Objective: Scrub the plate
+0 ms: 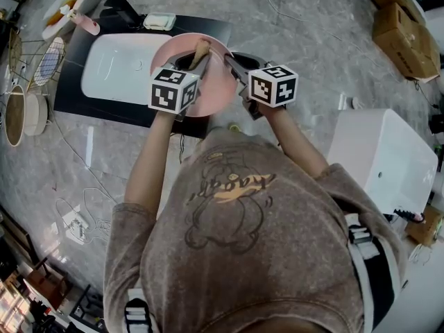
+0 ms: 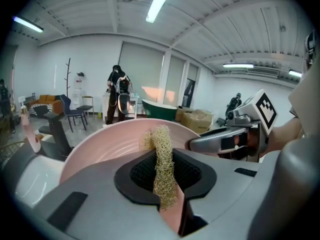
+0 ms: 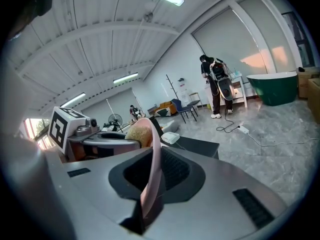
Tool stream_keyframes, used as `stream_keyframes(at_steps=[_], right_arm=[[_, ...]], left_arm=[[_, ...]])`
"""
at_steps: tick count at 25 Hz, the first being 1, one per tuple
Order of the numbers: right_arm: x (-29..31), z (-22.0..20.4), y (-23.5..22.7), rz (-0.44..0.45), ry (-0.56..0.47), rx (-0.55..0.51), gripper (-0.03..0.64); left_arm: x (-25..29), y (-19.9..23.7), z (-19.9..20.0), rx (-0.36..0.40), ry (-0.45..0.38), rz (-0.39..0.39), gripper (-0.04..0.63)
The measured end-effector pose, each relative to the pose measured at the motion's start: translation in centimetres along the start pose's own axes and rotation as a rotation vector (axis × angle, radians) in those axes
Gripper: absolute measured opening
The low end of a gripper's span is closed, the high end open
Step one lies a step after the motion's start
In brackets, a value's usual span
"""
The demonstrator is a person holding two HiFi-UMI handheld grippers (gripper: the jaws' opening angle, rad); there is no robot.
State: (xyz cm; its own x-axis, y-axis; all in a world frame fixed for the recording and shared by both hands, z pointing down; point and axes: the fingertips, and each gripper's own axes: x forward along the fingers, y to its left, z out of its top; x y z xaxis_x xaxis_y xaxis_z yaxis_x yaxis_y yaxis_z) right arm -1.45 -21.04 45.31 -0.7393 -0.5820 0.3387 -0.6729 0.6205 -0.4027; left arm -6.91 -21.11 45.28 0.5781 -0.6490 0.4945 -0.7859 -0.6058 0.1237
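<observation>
Pink plate (image 1: 216, 92) tilted above white basin's (image 1: 114, 68) right edge, right gripper (image 3: 150, 184) clamping its rim, left gripper (image 2: 165, 184) pinching straw-coloured mesh scrubber (image 2: 161, 149) against its face, sweatshirt (image 1: 277, 255) lettering illegible.

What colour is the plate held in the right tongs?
Pale pink all over. The plate shows best in the left gripper view.

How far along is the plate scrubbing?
Done: right gripper clamps the plate by its rim, left gripper is shut on the scrubber. In hand: the scrubber sits against the plate's face. Left: the scrubbing itself and setting things down; no foam or dirt shows, so progress there is unclear.
</observation>
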Motion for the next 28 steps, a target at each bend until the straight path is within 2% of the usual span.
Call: stream_keyframes(at_steps=[6,13,19,23,28], right_arm=[[-0.2,0.0,-0.3,-0.004,0.001,0.001,0.038],[-0.1,0.5,-0.8,-0.009,-0.005,0.003,0.038],[-0.3,0.8,-1.2,-0.017,-0.018,0.011,0.038],[-0.4,0.7,-1.8,-0.022,-0.016,0.020,0.038],[-0.1,0.2,-1.8,-0.020,-0.009,0.043,0.040]], left_arm=[[-1.1,2.8,-0.6,0.011,0.014,0.073,0.077],[-2.4,6.1,-2.0,-0.044,0.026,0.145,0.077],[-3.4,6.8,-3.9,-0.037,0.054,0.206,0.077],[-3.2,6.1,-5.2,-0.051,0.068,0.210,0.077],[-2.6,4.0,-5.9,-0.038,0.082,0.167,0.077]])
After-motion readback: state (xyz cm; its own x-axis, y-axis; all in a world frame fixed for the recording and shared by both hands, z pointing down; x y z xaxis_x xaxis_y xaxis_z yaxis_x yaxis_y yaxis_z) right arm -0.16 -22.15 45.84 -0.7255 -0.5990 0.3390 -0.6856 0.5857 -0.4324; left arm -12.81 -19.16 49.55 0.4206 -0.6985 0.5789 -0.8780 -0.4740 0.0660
